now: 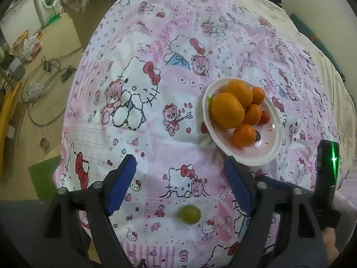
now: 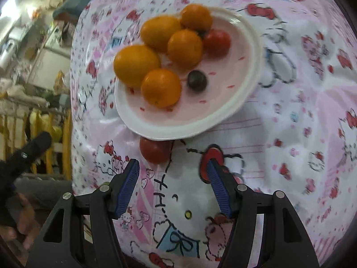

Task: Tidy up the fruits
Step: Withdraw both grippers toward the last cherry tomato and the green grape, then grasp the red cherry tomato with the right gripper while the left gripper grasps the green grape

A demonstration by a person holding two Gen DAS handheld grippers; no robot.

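Observation:
A white plate (image 1: 258, 159) (image 2: 178, 129) on the pink cartoon bedspread holds several oranges (image 1: 227, 110) (image 2: 160, 88), a red tomato (image 2: 216, 42) and a dark grape (image 2: 196, 81). A green grape (image 1: 190, 214) lies on the bedspread between the open fingers of my left gripper (image 1: 180, 169), close to its base. A second red tomato (image 2: 155, 150) lies on the bedspread against the plate's near rim, just ahead of my open, empty right gripper (image 2: 173, 167). The right gripper's body (image 1: 326, 167) shows at the right of the left wrist view.
The bedspread (image 1: 156, 44) covers a soft bed. On the left its edge drops to a floor with cables (image 1: 44, 82), bags and a washing machine (image 1: 48, 2). A yellow rail (image 2: 64, 134) stands at the left of the right wrist view.

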